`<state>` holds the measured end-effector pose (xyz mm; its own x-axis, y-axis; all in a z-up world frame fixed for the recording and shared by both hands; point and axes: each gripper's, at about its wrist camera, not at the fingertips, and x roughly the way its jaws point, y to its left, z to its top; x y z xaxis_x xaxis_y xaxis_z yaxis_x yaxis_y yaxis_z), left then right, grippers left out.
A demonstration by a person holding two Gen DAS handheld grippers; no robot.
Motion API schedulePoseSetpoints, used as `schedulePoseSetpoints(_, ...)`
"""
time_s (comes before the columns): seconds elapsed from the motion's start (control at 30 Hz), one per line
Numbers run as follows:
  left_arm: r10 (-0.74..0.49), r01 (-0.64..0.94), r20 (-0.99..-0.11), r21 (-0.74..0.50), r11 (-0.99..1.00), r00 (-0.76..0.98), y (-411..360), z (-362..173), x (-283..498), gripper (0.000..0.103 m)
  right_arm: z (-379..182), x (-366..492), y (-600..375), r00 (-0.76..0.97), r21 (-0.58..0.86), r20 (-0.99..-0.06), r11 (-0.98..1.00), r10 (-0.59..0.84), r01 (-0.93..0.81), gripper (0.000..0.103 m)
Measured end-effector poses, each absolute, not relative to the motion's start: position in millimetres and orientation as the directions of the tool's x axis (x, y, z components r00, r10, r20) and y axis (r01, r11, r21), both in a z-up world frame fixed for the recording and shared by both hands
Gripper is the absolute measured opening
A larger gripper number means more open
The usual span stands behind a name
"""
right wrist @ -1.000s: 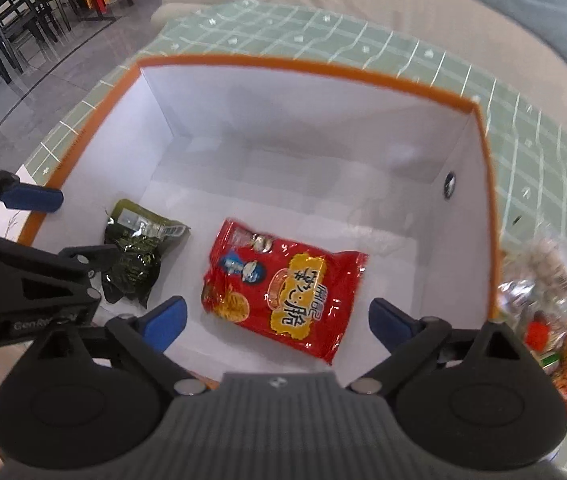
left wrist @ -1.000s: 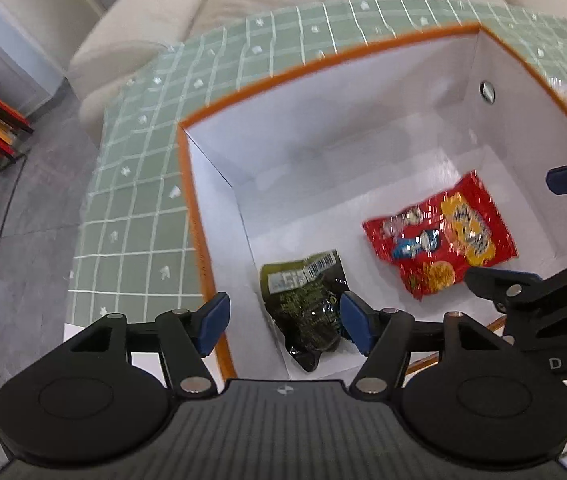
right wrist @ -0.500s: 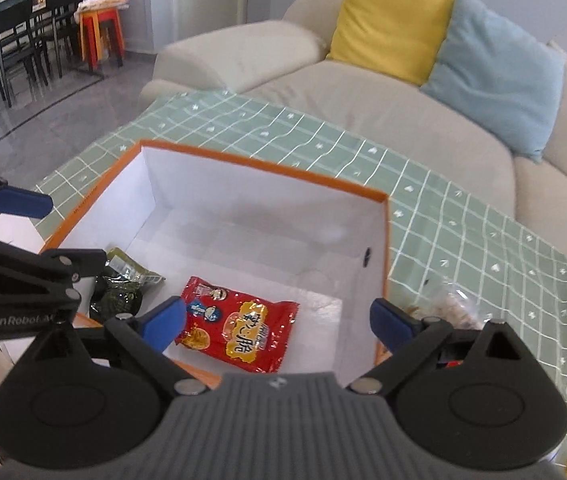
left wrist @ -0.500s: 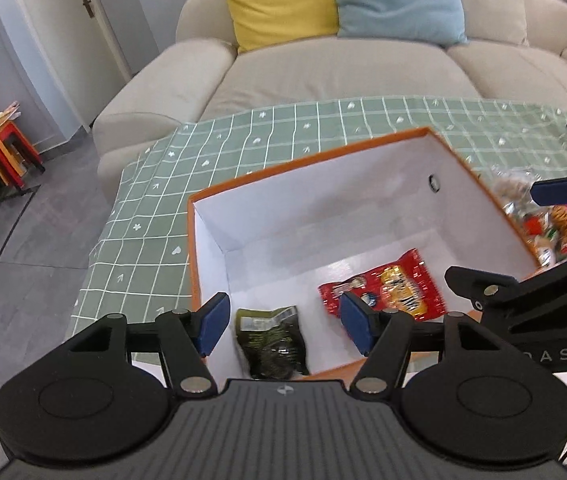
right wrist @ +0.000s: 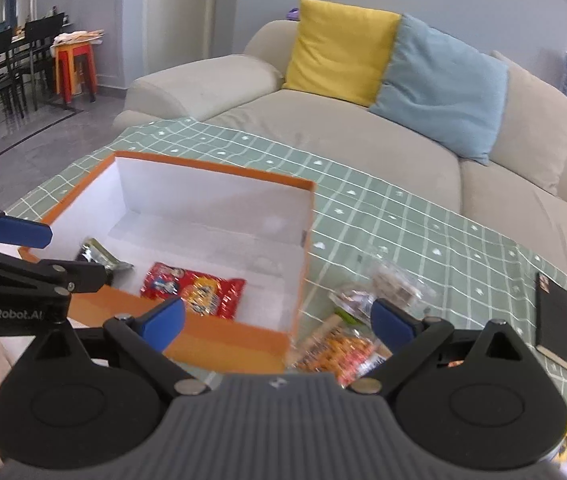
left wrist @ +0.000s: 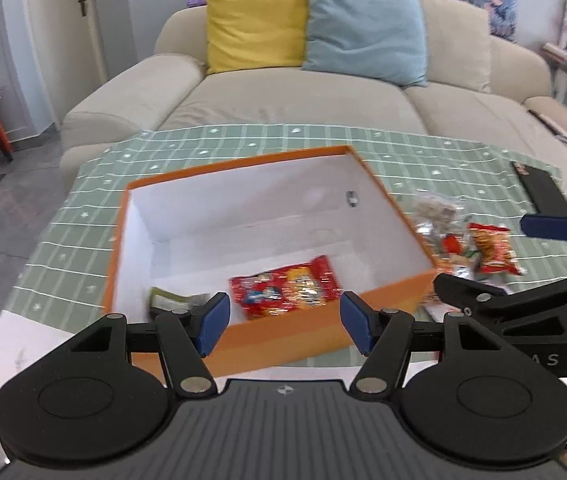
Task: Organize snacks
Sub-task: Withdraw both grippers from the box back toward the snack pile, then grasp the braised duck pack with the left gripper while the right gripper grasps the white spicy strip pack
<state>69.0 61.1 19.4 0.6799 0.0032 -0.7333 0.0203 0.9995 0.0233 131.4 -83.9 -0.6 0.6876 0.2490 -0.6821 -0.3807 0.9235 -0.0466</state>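
An orange box with a white inside stands on the green checked tablecloth. In it lie a red snack bag and a dark green packet. To the box's right is a pile of loose snacks, among them a clear bag and orange-red packets. My left gripper hangs open over the box's near wall, nothing between its fingers. My right gripper is open too, above the box's near right corner and the pile.
A black notebook lies on the cloth at the far right. A beige sofa with a yellow and a blue cushion runs behind the table. Chairs and red stools stand at the far left.
Both grippers have pulled back and risen out of the box and tilted up, so sofa and snack pile come into view. Both stay open and empty; the two packets stay in the box.
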Motion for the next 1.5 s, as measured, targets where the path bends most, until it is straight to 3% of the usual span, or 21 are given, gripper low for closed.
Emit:
schedulePoseSetpoints(0.53, -0.145, 0.167, -0.711, -0.039, 0.985, 0.688, -3, -18, 42, 0.075, -37, 73, -164, 0.759, -0.019, -0.62, 0.963, 0.2, -0.27, 0.096)
schedulePoseSetpoints(1.0, -0.223, 0.235, -0.745, -0.092, 0.968, 0.628, -31, -61, 55, 0.075, -98, 77, -198, 0.707, -0.048, -0.703, 0.987, 0.077, -0.155, 0.091)
schedulePoseSetpoints(1.3, -0.237, 0.27, -0.782, -0.091, 0.959, 0.577, -43, -81, 76, 0.075, -125, 94, -211, 0.652, -0.016, -0.753, 0.989, 0.086, -0.148, 0.087)
schedulePoseSetpoints(1.37, -0.243, 0.281, -0.795, -0.096, 0.955, 0.556, -46, -88, 82, 0.07, -131, 97, -211, 0.637, -0.009, -0.766, 0.989, 0.087, -0.146, 0.086)
schedulePoseSetpoints(1.5, -0.258, 0.285, -0.817, -0.121, 0.951, 0.515, -52, -101, 92, 0.062, -140, 103, -212, 0.606, 0.004, -0.79, 0.989, 0.092, -0.146, 0.07)
